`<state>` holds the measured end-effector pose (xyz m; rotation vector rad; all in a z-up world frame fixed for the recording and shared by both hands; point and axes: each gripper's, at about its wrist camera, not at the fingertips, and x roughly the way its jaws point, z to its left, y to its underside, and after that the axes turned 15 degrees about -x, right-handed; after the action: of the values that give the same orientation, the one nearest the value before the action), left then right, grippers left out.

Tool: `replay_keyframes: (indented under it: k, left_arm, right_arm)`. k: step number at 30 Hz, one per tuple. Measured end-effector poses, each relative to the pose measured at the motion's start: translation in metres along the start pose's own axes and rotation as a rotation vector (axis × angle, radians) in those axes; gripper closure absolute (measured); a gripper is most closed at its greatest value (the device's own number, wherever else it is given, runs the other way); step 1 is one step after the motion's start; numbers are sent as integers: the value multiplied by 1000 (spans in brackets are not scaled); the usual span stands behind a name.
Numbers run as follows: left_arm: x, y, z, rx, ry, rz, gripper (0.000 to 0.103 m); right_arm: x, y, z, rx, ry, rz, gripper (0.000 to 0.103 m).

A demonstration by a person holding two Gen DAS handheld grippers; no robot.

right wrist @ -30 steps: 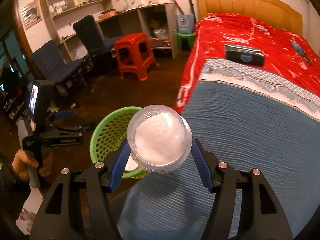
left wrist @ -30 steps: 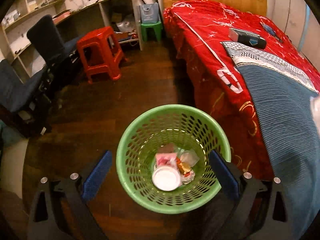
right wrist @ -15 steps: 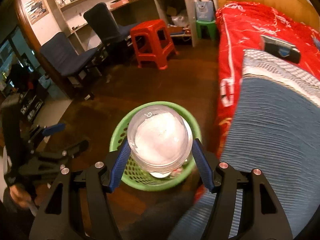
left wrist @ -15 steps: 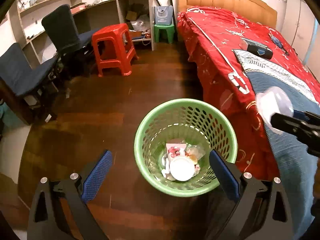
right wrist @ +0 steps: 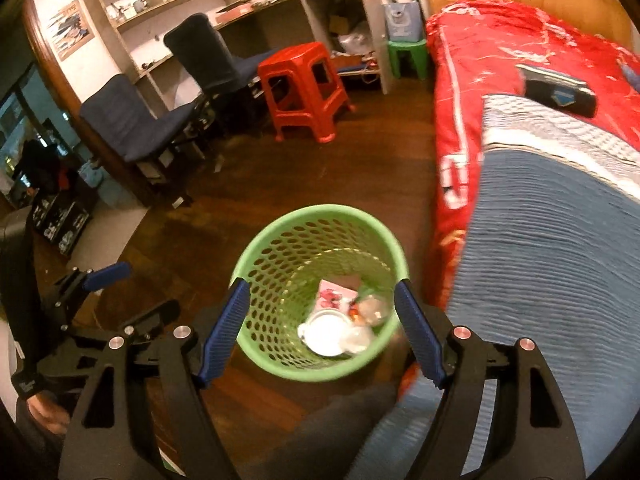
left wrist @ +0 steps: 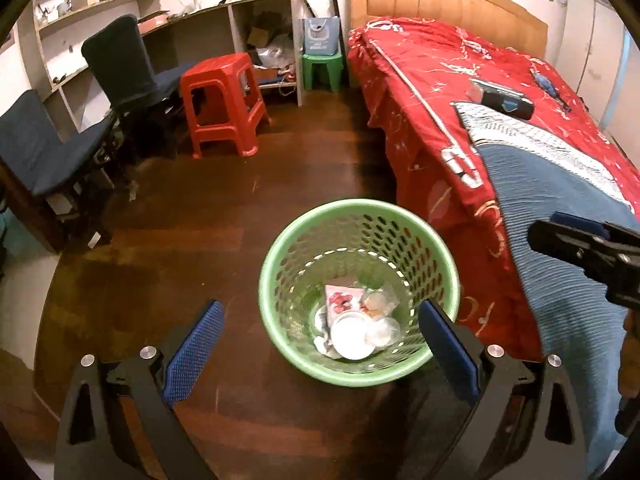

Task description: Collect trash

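A green perforated waste basket [left wrist: 360, 216] stands on the wood floor beside the bed; it also shows in the right wrist view [right wrist: 320, 216]. Inside lie a clear plastic cup [right wrist: 356, 338], a white round lid [left wrist: 350, 336], a pink wrapper [left wrist: 342, 298] and other scraps. My right gripper [right wrist: 322, 330] is open and empty, directly above the basket. My left gripper [left wrist: 320, 350] is open and empty, above the basket's near side. The right gripper also shows at the right edge of the left wrist view [left wrist: 580, 240].
A bed with a red cover [left wrist: 440, 64] and blue blanket [left wrist: 560, 208] stands right of the basket, with a dark box [left wrist: 506, 100] on it. A red stool [left wrist: 222, 100], green stool [left wrist: 322, 68], two dark chairs [left wrist: 128, 68] and a shelf desk stand behind.
My right gripper swung from over the bed to above the basket and opened. The clear cup dropped into the basket. The left gripper stayed open and drew back a little.
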<state>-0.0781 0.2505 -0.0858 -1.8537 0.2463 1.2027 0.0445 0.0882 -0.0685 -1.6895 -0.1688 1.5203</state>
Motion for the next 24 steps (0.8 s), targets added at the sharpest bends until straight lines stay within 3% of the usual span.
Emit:
replay_keyframes:
  k: [10, 24]
  left_arm:
    - [-27, 8, -47, 10, 62, -31, 8]
    - [-74, 31, -108, 54, 170, -68, 7]
  right_arm:
    - [-65, 43, -19, 17, 201, 17, 18]
    - [-142, 111, -41, 150, 334, -23, 11]
